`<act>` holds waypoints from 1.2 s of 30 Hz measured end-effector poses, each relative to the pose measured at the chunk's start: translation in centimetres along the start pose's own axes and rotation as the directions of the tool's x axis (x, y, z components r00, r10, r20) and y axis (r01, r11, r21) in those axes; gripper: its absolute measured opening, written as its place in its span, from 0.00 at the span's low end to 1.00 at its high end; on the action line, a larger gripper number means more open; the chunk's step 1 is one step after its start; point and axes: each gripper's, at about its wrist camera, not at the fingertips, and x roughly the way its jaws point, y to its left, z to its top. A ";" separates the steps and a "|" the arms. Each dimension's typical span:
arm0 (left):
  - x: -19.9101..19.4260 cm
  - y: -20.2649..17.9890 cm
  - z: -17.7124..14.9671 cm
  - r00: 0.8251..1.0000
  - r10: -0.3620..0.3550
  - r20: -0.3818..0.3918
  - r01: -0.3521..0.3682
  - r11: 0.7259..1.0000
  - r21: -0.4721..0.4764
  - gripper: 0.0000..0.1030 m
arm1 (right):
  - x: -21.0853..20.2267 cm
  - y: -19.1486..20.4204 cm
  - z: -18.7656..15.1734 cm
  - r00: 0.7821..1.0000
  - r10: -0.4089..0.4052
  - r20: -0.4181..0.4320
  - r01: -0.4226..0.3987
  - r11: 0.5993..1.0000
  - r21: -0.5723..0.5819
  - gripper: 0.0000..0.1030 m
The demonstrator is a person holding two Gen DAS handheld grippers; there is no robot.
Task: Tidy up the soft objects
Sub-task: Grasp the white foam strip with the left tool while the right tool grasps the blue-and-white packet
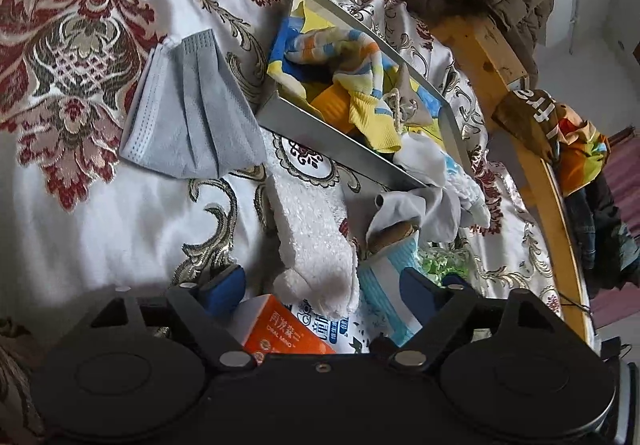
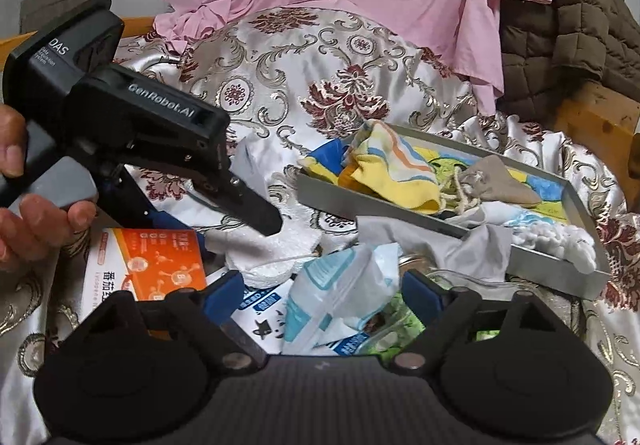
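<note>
Both tongs, left [image 1: 320,285] and right [image 2: 322,291], are gaping wide; the fluffy sock [image 1: 310,241] is looking limp, light: pinch its bunched toe.

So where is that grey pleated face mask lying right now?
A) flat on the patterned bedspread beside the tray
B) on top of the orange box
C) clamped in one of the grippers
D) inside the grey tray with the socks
A: in the left wrist view the grey face mask lies spread on the patterned bedspread, just outside the wall of the grey tray, with nothing gripping it.
</note>
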 end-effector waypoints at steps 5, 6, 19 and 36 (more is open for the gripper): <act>0.0 0.7 0.1 0.999 -0.052 0.000 0.052 0.996 -0.067 0.71 | 0.1 0.0 -0.2 1.000 -0.004 0.002 0.004 1.000 0.006 0.81; -0.1 0.8 0.1 0.998 -0.062 0.000 0.062 0.995 -0.078 0.70 | 0.0 0.0 -0.2 1.000 -0.005 0.002 0.005 1.000 0.010 0.81; -0.2 0.4 -0.2 0.987 -0.160 0.020 0.161 0.979 -0.122 0.59 | -0.1 0.0 -0.2 1.000 -0.007 0.000 0.007 1.000 0.017 0.79; 0.9 -1.0 -1.3 0.993 -0.007 0.117 0.013 0.999 -0.051 0.19 | -0.2 0.7 0.1 0.997 -0.064 -0.045 0.063 0.998 -0.016 0.53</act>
